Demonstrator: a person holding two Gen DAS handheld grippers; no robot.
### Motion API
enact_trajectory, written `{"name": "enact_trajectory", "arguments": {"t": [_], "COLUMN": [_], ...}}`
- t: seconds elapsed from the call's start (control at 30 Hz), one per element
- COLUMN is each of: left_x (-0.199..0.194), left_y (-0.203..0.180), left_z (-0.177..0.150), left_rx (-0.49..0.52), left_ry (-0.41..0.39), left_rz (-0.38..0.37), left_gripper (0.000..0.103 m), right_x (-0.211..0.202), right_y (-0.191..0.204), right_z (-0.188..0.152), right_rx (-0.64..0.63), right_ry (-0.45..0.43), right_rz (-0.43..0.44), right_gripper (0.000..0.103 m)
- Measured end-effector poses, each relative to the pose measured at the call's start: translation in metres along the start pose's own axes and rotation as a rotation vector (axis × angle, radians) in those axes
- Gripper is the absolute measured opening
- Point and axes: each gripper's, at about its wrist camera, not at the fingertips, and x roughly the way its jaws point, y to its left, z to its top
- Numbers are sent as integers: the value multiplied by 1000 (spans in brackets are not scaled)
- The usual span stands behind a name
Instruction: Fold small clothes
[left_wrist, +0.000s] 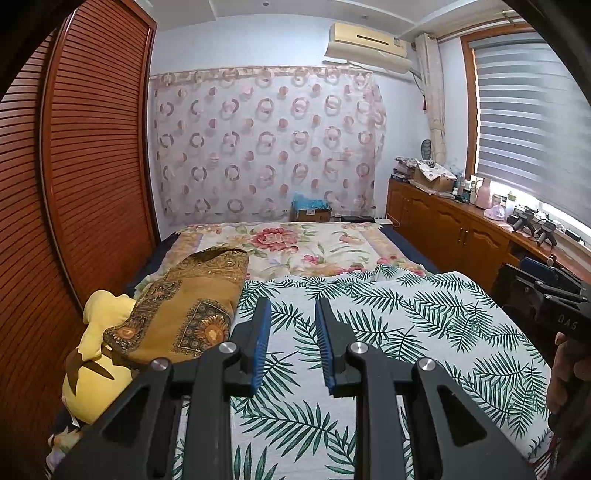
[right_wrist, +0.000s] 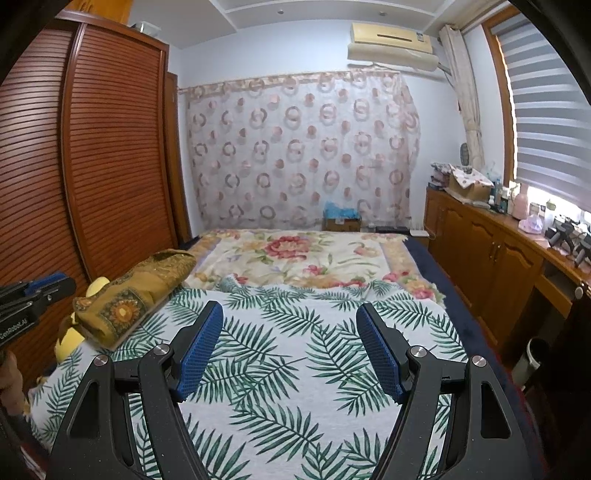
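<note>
A bedroom: a bed spread with a palm-leaf sheet (right_wrist: 314, 369), a floral blanket (right_wrist: 295, 254) beyond it, a slatted wardrobe (left_wrist: 92, 166) at 9 o'clock and a wooden cabinet (right_wrist: 491, 251) under the window at 3 o'clock.

Left tool (left_wrist: 291, 332): jaws narrowly parted, nothing between the blue pads, released. It hovers over the sheet, pitched gently downward toward the far wall. Right tool (right_wrist: 290, 343): jaws wide apart, empty, in the same shallow downward pitch, level with its partner; each shows at the edge of the other's view, with part of a hand behind it.

The only candidate garment visible is a mustard patterned cloth (left_wrist: 184, 306), already folded or bundled, at 10 o'clock from the left tool, lying half on a yellow plush toy (left_wrist: 96, 354) near the bed's wardrobe-side edge. No loose small garment shows in front of either tool.

Risks, as judgement: a narrow left opening may pinch only the top layer of the bundle and drag it open; a low reach may catch the sheet as well; a tug may tip the cloth and toy off the bed edge.
</note>
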Motion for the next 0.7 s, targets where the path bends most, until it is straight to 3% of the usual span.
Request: {"name": "enact_trajectory", "arguments": {"t": [0.7], "left_x": [0], "left_y": [-1], "left_z": [0], "left_rx": [2], "left_ry": [-1], "left_rz": [-1], "left_gripper": [24], "right_x": [0], "right_y": [1], "right_z": [0], "right_rx": [2], "right_ry": [-2], "right_rz": [1], "right_gripper": [77]}}
